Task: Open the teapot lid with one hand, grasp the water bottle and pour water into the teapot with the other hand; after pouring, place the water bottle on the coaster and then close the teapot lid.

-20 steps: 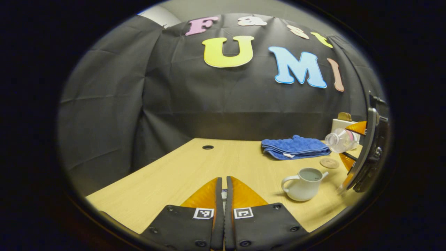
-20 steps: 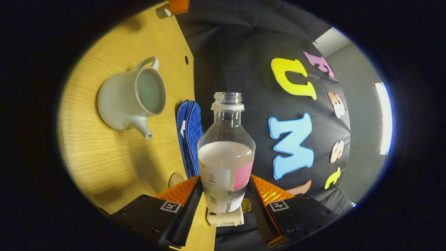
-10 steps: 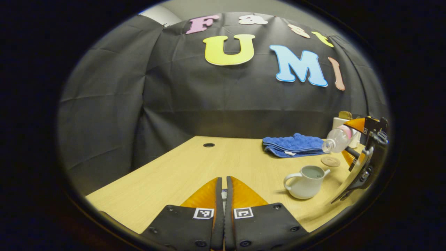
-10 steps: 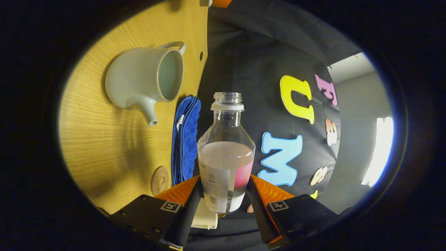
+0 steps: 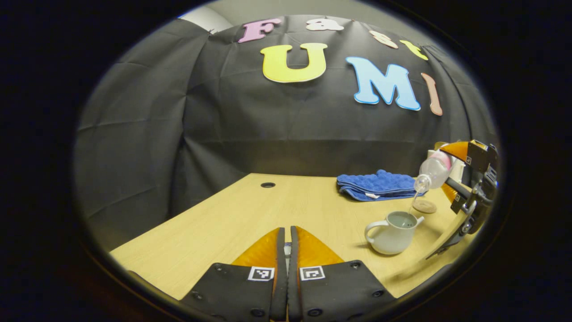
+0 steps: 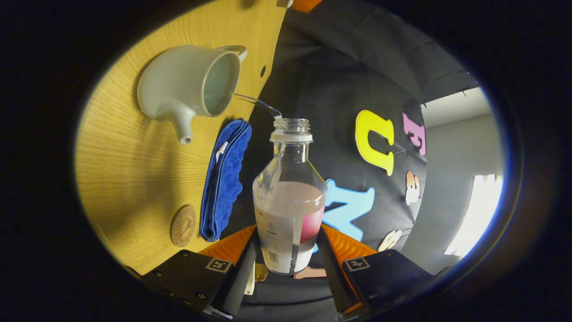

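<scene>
Your left gripper [image 5: 286,250] sits low over the near edge of the table [image 5: 250,210], fingers pressed nearly together on something small that you can barely make out between them, presumably the lid, though the pictures don't settle it. Further right, the teapot [image 5: 389,232] stands open near the table's right edge, between the blue cloth [image 5: 377,185] and you, with the coaster [image 5: 423,206] just behind it. Your right gripper [image 6: 286,261] is clamped on the water bottle [image 6: 289,197], and here is the change: half a second ago nothing left the neck, now you have tipped it further and a thin stream [image 6: 252,99] arcs into the teapot's mouth. Pouring has begun; the coaster waits bare.
</scene>
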Available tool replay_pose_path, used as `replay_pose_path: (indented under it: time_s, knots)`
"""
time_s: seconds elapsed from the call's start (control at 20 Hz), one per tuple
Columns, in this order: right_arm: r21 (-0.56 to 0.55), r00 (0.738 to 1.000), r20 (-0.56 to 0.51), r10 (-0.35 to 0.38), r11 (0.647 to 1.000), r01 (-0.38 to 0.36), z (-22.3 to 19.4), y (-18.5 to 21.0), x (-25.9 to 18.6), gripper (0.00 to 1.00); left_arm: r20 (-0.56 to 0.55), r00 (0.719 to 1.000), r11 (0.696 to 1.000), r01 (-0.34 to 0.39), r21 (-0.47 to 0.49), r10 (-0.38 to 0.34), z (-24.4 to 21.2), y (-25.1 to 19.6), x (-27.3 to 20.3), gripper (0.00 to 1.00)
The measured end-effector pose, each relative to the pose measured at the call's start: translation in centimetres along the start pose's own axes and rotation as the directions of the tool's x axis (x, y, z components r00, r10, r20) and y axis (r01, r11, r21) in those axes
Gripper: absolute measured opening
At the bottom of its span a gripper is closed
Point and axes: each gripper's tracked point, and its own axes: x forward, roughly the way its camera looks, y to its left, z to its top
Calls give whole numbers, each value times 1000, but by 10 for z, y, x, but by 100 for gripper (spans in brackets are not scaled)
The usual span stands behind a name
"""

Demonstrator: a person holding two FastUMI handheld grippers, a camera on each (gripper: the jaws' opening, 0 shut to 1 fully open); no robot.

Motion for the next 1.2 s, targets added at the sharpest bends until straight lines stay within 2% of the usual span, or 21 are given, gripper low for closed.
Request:
replay_pose_path:
  time_s: [1.2]
  knots:
    - [-98,997,33,-77,992,79,1,-28,6,76,-19,1000,1000,2,-8,-3,-6,3,0,7]
